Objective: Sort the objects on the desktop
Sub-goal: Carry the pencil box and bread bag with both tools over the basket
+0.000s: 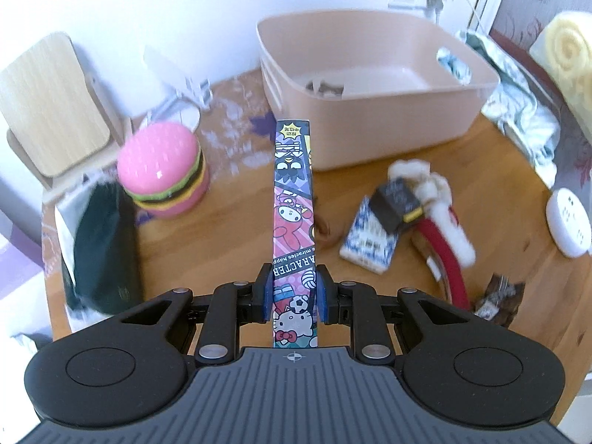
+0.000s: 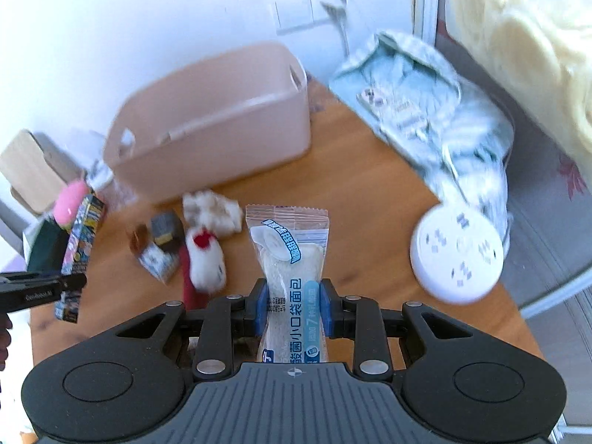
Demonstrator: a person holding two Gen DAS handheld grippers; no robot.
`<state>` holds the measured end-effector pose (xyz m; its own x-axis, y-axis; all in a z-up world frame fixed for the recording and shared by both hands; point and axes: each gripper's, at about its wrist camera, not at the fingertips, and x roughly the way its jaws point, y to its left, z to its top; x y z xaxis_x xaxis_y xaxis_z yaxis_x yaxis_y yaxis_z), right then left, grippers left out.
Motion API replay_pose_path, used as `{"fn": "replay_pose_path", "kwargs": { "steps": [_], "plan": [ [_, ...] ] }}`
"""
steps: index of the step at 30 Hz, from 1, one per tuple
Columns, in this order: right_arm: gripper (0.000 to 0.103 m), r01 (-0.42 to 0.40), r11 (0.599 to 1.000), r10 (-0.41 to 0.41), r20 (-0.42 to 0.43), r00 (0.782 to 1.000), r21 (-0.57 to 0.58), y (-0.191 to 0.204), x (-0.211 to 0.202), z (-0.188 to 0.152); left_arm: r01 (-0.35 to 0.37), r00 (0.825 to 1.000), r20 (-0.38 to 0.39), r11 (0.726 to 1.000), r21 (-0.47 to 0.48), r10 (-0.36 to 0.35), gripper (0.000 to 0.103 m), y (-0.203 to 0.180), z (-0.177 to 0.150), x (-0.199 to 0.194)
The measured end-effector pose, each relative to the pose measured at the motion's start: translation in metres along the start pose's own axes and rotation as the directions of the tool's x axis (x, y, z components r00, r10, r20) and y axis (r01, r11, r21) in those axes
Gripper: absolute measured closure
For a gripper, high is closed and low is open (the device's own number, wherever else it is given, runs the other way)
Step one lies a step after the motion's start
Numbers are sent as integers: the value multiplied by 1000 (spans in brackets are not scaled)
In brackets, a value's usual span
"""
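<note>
Cartoon box (image 1: 293, 199): clamped near one end in left gripper (image 1: 294, 292), held above worktop (image 1: 370, 288); stiff card, likely light. Bread packet (image 2: 290, 259): pinched mid-length in right gripper (image 2: 294, 305); soft, slippery film, crushable. Basket (image 1: 370, 85) beyond both.

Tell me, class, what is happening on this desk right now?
A person is sorting desk clutter with two handheld grippers. The left gripper has its jaws shut on a cartoon-printed box; the right gripper is shut on a packaged bread roll. Both are held above the wooden table, with the pink bin just ahead. A hamburger toy and round power strip remain out.
</note>
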<state>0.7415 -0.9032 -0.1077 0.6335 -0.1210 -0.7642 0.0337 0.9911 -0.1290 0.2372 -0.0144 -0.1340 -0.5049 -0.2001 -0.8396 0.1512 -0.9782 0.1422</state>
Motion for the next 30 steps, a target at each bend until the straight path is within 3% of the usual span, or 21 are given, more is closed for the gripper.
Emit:
{"fn": "replay_pose_path", "kwargs": {
  "steps": [18,30],
  "plan": [
    [77,-44,998,52,176,983,-50,9,-15,81,48,984,167,992,117,-67,80,-20,84,-20],
    [77,-57,993,82,253,964,-104,23,10,141,59,968,226,979,197,-104,80,-47,141,-2]
  ]
}}
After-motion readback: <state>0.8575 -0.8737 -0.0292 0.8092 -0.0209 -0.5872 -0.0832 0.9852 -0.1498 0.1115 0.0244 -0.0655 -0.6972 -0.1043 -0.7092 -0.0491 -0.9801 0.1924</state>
